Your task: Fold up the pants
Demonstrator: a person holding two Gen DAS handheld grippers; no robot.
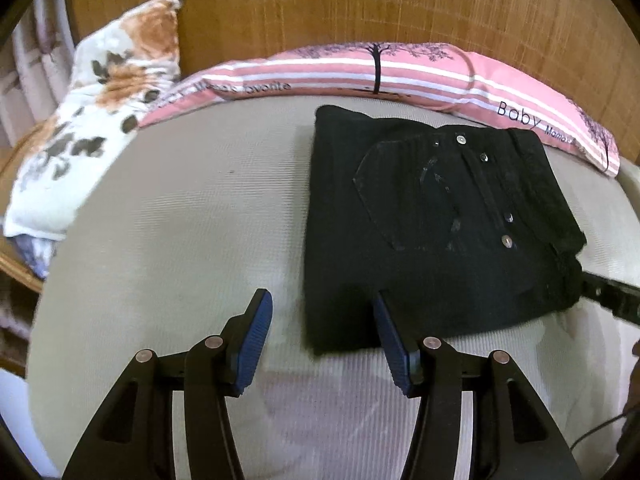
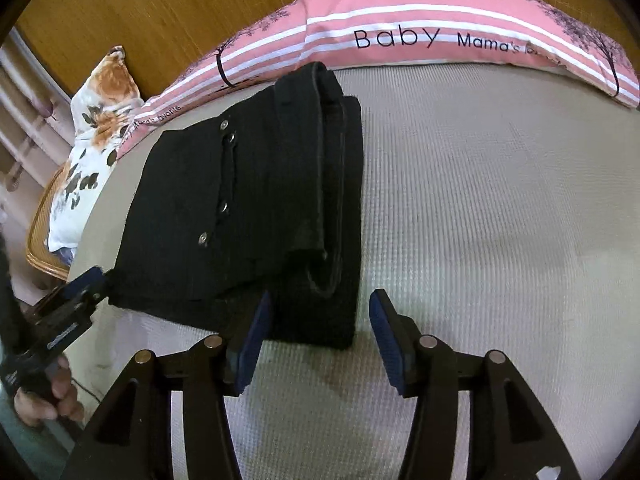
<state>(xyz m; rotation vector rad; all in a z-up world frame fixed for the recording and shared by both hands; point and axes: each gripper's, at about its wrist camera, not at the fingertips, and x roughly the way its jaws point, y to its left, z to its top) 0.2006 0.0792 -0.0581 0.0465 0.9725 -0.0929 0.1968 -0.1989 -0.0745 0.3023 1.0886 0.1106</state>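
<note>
Black pants (image 1: 420,220) lie folded into a thick rectangle on the beige mattress (image 1: 180,220), buttons and a pocket facing up. My left gripper (image 1: 320,308) hovers open at the near left corner of the bundle, and its blue pads touch no cloth. In the right wrist view the folded pants (image 2: 240,208) show their rolled waistband on the right side. My right gripper (image 2: 322,300) stands open around the near right corner, with its pads clear of the fabric. The left gripper's fingers (image 2: 84,284) appear at the bundle's left corner, held by a hand (image 2: 52,396).
A pink striped pillow (image 1: 360,72) lies along the wooden headboard (image 1: 360,8) behind the pants. A floral pillow (image 1: 100,112) sits at the far left, over a wicker edge (image 2: 40,248). Bare mattress (image 2: 500,220) extends to the right of the pants.
</note>
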